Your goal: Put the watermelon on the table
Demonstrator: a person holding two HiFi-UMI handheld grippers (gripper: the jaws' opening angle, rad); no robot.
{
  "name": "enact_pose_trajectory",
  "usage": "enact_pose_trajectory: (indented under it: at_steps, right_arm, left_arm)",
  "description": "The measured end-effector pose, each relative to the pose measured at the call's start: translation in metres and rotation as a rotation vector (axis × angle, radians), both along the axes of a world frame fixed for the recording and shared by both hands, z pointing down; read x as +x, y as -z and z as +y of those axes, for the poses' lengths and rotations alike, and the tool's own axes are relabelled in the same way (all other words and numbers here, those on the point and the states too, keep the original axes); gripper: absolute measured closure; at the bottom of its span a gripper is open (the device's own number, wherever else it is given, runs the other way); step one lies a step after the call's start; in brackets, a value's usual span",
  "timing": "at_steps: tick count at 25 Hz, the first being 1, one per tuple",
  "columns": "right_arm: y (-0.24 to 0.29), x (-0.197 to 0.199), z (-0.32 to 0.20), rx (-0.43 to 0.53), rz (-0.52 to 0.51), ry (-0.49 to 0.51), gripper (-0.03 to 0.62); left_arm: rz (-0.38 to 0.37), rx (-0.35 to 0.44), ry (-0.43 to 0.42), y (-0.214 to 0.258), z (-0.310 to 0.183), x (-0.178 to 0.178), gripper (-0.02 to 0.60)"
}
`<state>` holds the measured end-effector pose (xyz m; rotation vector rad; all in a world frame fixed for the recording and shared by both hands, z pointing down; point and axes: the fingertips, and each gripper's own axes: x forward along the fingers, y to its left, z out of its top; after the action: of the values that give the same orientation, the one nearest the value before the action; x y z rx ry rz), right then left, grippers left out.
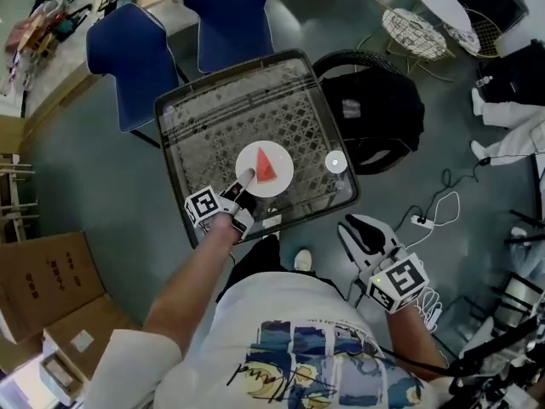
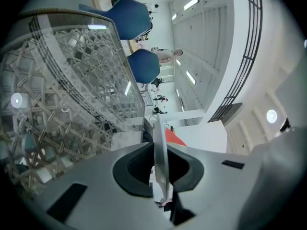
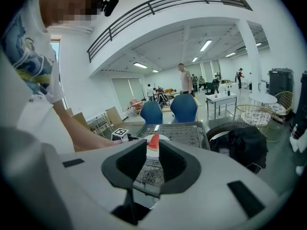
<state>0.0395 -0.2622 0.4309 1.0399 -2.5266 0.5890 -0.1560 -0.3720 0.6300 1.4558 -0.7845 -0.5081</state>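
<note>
One plate (image 1: 284,175), watermelon slice (image 1: 266,165) on it

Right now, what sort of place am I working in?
Probably a big open workshop or lab hall, not a home: a railed mezzanine over the room, blue chairs beside a glass-topped wicker table, and cardboard boxes lying on the bare floor.

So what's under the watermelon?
The watermelon lies on a white plate, which the left gripper pinches by its rim over the glass-topped table. It covers the plate's middle; whether the plate touches the glass I cannot tell.
</note>
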Motion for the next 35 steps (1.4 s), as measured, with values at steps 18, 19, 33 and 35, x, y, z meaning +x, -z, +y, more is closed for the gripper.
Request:
enact_pose_trajectory:
  at_steps: [18, 19, 33, 35]
  right_arm:
    - [-0.04, -0.01, -0.021, -0.128, 0.042, -0.109, 0.528]
    - [-0.041, -0.01, -0.021, -0.132, 0.041, -0.114, 0.528]
    - [-0.053, -0.01, -0.03, -0.154, 0.013, -0.132, 0.528]
    - [-0.056, -0.01, -0.03, -0.16, 0.01, -0.127, 0.528]
  left_arm:
    - [-0.121, -0.128, -0.074, -0.117, -0.081, -0.002, 0.551]
    - [-0.124, -0.132, -0.076, -0.119, -0.082, -0.002, 0.551]
    - [-0.262, -0.146, -0.131, -0.134, -0.094, -0.005, 0.551]
    - [-0.314, -0.149, -0.145, -0.138, -0.094, -0.006, 0.551]
